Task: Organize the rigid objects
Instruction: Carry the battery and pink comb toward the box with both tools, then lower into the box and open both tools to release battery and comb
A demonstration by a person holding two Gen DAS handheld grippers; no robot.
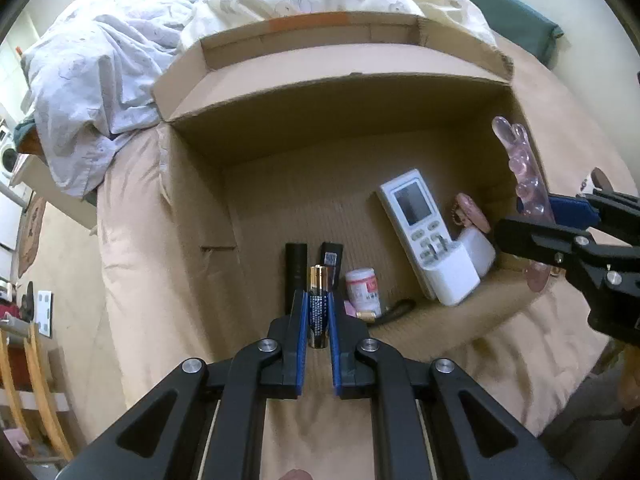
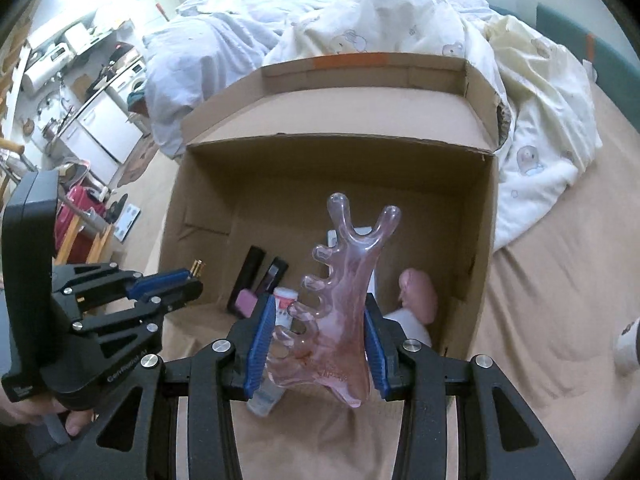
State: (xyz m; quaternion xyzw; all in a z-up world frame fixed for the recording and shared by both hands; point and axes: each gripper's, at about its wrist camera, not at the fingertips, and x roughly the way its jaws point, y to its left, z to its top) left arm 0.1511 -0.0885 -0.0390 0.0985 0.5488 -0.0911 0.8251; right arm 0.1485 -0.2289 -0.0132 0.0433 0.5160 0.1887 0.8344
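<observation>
An open cardboard box [image 1: 320, 108] [image 2: 472, 216] lies on the beige bed. My left gripper [image 1: 318, 300] is shut on a blue and gold battery [image 1: 319, 304], held upright over the box's near edge; it also shows in the right wrist view [image 2: 192, 276]. My right gripper [image 2: 320, 312] is shut on a clear pink comb-shaped massage tool [image 2: 340, 296], above the box's near right side; the tool also shows in the left wrist view [image 1: 524, 176]. Inside the box lie a white remote [image 1: 416, 216], a white charger [image 1: 456, 276], a small white and red bottle [image 1: 362, 288] and two black sticks [image 1: 296, 272].
A pink round object [image 2: 420, 292] sits in the box's right corner. Crumpled white bedding [image 2: 360, 12] is piled behind the box. A white object [image 2: 628, 344] lies on the bed at far right. Kitchen furniture [image 2: 80, 92] stands to the left, off the bed.
</observation>
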